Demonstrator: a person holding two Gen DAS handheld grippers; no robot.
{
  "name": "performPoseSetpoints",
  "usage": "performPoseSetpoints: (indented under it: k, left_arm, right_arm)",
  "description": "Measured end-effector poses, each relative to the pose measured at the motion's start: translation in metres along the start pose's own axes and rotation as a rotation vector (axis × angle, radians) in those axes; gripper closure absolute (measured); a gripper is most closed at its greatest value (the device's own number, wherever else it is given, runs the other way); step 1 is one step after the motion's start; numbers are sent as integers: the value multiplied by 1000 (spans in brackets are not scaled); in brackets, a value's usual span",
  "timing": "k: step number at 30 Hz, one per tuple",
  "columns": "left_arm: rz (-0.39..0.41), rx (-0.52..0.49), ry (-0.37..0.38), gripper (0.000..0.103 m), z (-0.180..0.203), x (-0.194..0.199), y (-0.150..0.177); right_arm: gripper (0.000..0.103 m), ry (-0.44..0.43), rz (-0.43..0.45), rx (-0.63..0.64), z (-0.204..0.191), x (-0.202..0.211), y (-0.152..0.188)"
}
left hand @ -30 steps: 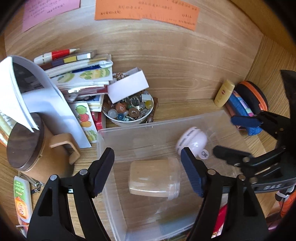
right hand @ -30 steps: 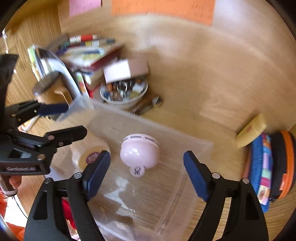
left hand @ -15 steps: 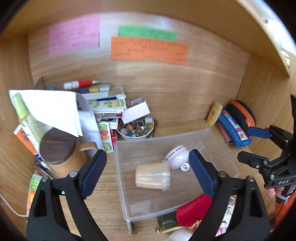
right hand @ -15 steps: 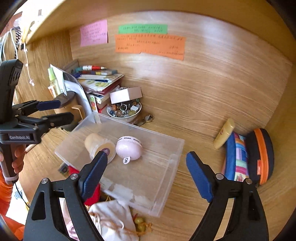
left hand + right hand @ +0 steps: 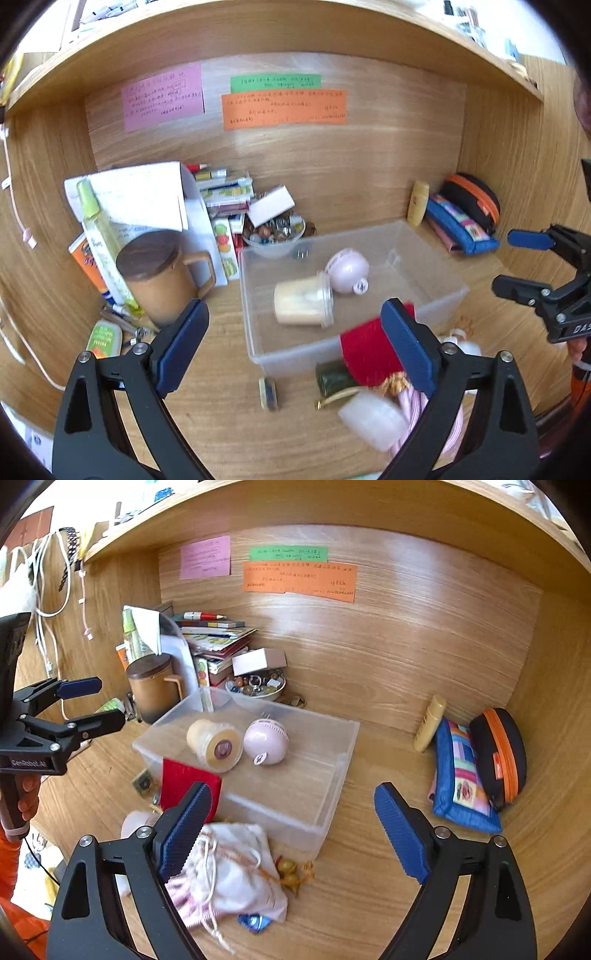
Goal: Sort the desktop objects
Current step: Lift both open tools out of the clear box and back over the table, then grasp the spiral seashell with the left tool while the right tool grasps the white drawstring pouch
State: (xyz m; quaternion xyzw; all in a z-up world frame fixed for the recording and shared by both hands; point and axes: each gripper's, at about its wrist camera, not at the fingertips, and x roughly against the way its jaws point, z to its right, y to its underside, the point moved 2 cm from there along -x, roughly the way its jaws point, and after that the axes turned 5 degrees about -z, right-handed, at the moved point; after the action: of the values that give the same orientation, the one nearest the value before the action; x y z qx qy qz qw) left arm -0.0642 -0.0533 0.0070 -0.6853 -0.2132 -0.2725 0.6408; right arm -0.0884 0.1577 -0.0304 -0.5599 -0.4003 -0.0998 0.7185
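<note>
A clear plastic bin (image 5: 436,254) (image 5: 332,764) sits mid-desk. In it lie a cream jar (image 5: 301,301) (image 5: 214,740) on its side and a pink round gadget (image 5: 349,269) (image 5: 266,740). A red pouch (image 5: 364,350) (image 5: 184,781) leans at the bin's near side. My left gripper (image 5: 295,347) is open and empty, above the bin's near edge; it also shows in the right wrist view (image 5: 94,701). My right gripper (image 5: 291,834) is open and empty over the bin's near right corner; it also shows in the left wrist view (image 5: 517,264).
A brown lidded mug (image 5: 162,273), stacked books (image 5: 218,635) and a bowl of beads (image 5: 275,229) stand at back left. A yellow tube (image 5: 428,722), blue pouch (image 5: 458,775) and black-orange case (image 5: 498,753) lie right. A white drawstring bag (image 5: 229,871) and small items lie in front.
Both grippers have pulled back and up from the bin, so the whole desk nook shows. Both stay open. The jar and pink gadget remain in the bin.
</note>
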Motion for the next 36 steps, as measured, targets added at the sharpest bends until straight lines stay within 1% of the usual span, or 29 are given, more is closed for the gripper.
performPoseSetpoints:
  k: [4,9,12,14,18,19,21,22,25,29,30,33,36]
  left_arm:
    - [-25,22,7,8,0,2,22]
    - [-50,42,-26,8,0,8,55]
    - [-89,42,-38,8,2,7,79]
    - [-104,39,-33,8,3,8,91]
    - [-124,35,1,8,2,12,118]
    - [-123,28,-3,8,2,13,124]
    - [-108,13,-26,8,0,17,133]
    - [-100,19,-25,8,-2,18,137]
    - [-122,30,17,8,-1,15,148]
    - [-135,-49,-2,8,17,13,159]
    - [-137,-55,-2,8,20,13,161]
    - [-155,-42,4,8,25,9,168]
    - [-184,0,-17,8,21,4,173]
  right_arm:
    - [13,11,-2,-14,-3,4,21]
    - [12,12,-7,-36,-5,6,43]
    - [11,9,-17,-62,-5,4,57]
    - [11,-1,-28,-94,-4,1,67]
    - [11,-27,-52,-135,-1,-5,79]
    - [11,-34,-60,-145,-1,-7,83]
    - [11,-38,-72,-151,0,-9,86]
    - [11,-38,-79,-151,0,-10,88]
    - [11,-32,-96,-138,-3,-13,93]
    - [11,-29,-104,-117,-6,-14,95]
    - [11,-32,-103,-114,-7,-14,95]
    - [11,-48,-103,-108,-8,-15,95]
    - [11,-74,-112,-105,-8,-19,95]
